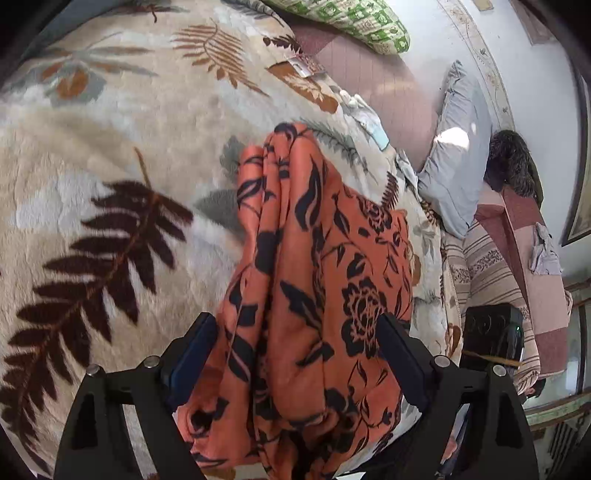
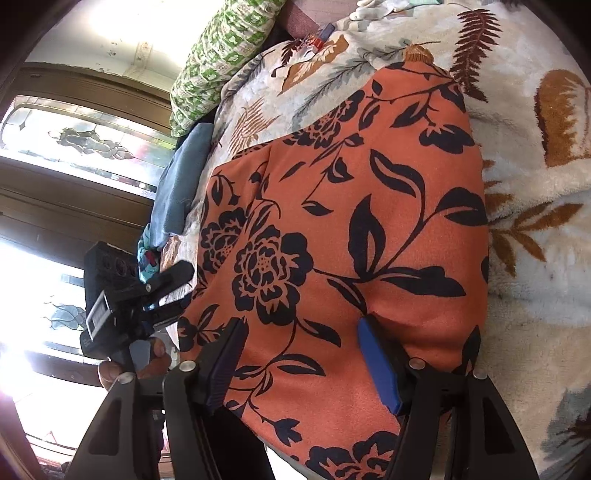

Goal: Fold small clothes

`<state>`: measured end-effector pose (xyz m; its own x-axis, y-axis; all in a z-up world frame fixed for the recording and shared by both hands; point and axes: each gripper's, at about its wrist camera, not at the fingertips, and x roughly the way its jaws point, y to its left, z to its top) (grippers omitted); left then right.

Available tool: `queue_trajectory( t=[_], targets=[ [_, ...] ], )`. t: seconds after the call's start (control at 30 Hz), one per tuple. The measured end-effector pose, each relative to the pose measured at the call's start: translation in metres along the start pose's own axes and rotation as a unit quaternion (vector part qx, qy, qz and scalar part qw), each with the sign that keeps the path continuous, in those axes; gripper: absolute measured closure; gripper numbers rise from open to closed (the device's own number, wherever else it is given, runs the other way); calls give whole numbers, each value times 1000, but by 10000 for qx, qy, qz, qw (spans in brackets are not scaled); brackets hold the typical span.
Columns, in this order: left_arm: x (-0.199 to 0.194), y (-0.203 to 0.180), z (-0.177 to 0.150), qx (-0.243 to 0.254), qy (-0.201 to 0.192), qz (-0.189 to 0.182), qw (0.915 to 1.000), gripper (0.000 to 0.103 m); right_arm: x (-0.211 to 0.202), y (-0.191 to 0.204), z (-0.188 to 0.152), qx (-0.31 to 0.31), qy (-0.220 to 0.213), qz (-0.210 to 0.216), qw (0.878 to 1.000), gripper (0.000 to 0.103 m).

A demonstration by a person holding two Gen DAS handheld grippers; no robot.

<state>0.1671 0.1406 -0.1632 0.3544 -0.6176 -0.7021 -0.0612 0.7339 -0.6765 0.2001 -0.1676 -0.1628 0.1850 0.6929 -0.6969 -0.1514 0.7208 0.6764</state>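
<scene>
An orange garment with black flowers (image 1: 317,266) lies on a cream leaf-print blanket (image 1: 122,155). In the left wrist view it is bunched in long folds and runs between the fingers of my left gripper (image 1: 297,350), which stand wide apart around it. In the right wrist view the garment (image 2: 354,206) is spread flat, and my right gripper (image 2: 303,354) has its fingers wide apart over the near edge. The left gripper (image 2: 166,291) shows at the garment's left edge, held by a hand.
A green patterned pillow (image 1: 354,22) lies at the far end of the bed. A grey pillow (image 1: 458,155) and a striped cover (image 1: 491,273) lie to the right. Folded blue clothes (image 2: 181,188) sit by the bed's edge near a window.
</scene>
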Motion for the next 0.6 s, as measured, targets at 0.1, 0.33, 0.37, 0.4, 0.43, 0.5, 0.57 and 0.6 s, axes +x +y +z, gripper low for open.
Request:
queue_trajectory(
  t=[0.1,0.33,0.37,0.4,0.43,0.5,0.57,0.6],
  targets=[
    [7,-7,-13,647,-15,657,9957,59,1,1,-1,-17,-21,-23,10000,35],
    [11,-17,-21,1294,-124,1166,9846,63,3,10,1,-74,57,-247,9997,35],
    [10,-17,-20,1233,-139,1164,9854,59,2,14,1,-74,56,-294,9995,35],
    [7,-16,-19,1121,-149,1092,9876,55,-3,19,0,-83,30,-320,9995,35],
    [4,-14,-19,977,-143,993,9901,51,-10,24,-1,-124,-60,-256,9996,35],
    [-4,-10,-20,745,-149,694,9947,35,-32,29,-7,-213,-365,16,9991,34],
    [-15,-8,-18,544,-275,385,9974,31,-57,21,-11,-154,-705,-7,9974,29],
    [-19,-7,-16,487,-328,313,9978,30,-68,12,-12,-36,-855,-88,9963,28]
  ],
)
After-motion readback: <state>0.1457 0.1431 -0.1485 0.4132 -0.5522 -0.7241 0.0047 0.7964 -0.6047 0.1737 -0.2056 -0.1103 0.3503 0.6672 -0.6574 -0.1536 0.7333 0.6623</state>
